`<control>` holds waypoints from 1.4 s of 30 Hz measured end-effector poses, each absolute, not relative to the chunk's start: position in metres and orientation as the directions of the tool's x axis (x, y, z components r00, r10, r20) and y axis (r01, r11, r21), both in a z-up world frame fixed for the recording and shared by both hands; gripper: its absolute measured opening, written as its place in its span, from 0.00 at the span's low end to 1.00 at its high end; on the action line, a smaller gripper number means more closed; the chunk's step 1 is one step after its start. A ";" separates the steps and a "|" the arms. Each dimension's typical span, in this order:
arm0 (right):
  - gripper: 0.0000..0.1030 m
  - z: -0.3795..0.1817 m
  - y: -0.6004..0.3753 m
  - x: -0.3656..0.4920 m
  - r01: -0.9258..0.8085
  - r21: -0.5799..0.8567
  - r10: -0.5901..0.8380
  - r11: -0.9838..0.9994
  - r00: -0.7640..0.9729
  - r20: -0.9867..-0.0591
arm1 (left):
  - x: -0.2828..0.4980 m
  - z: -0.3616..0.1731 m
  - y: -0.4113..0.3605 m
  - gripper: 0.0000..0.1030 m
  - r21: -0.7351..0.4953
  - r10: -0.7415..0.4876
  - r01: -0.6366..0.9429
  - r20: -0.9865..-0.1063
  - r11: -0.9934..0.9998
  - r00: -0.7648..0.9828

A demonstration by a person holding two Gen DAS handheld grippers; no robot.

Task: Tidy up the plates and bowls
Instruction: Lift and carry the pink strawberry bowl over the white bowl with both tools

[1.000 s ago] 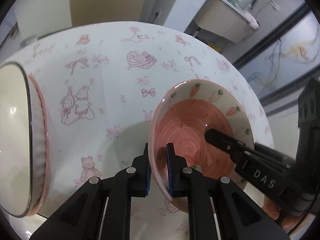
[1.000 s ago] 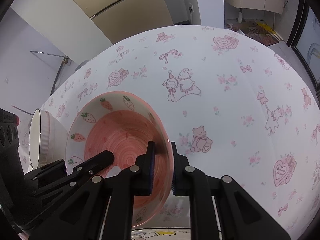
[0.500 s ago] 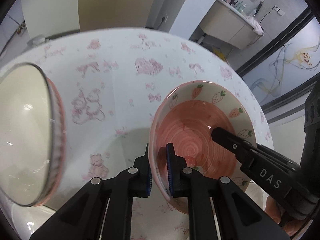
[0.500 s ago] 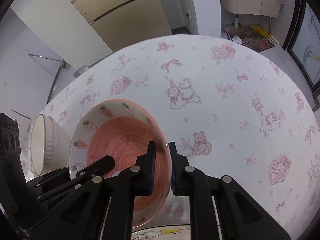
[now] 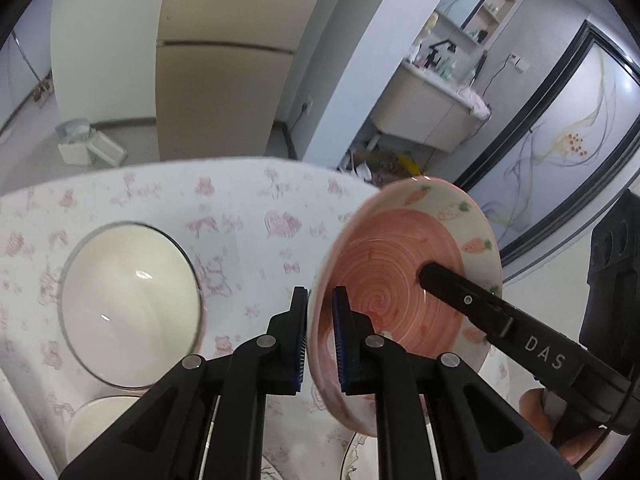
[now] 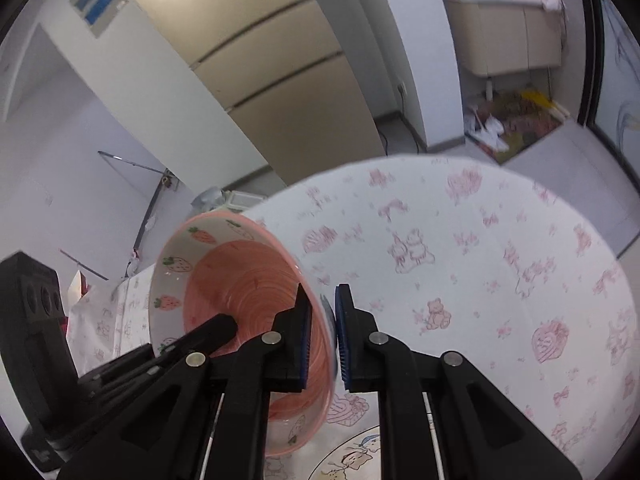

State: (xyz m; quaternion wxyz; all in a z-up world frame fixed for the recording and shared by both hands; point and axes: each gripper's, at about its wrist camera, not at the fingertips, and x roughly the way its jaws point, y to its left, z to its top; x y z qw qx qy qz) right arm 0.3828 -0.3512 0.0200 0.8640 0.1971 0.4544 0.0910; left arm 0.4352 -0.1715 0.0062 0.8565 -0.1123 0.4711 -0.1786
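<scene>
Pink bowl (image 5: 400, 280) apparently between both grippers

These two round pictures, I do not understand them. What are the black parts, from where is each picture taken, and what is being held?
No robot: a person holds a two-finger tool in each hand, each with a camera looking along its fingers. One view shows the left gripper, the other the right gripper. Both pinch opposite sides of one pink strawberry bowl, raised and tilted. Below is a table with a pink-printed cloth. A white bowl is there too, and a cartoon plate at the near edge.
</scene>
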 end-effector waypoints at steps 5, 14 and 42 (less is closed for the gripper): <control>0.11 0.035 -0.340 0.376 -0.004 0.412 0.333 0.911 0.595 -0.732 | 0.429 0.022 -0.162 0.13 -0.360 -0.406 0.193 -0.746 0.913 0.528; 0.11 0.052 -0.335 0.365 -0.029 0.438 0.356 0.899 0.633 -0.688 | 0.418 0.047 -0.139 0.13 -0.407 -0.433 0.182 -0.694 0.895 0.575; 0.12 0.065 -0.215 0.379 -0.112 0.441 0.406 0.891 0.630 -0.662 | 0.413 0.068 -0.023 0.13 -0.272 -0.275 0.109 -0.708 0.956 0.650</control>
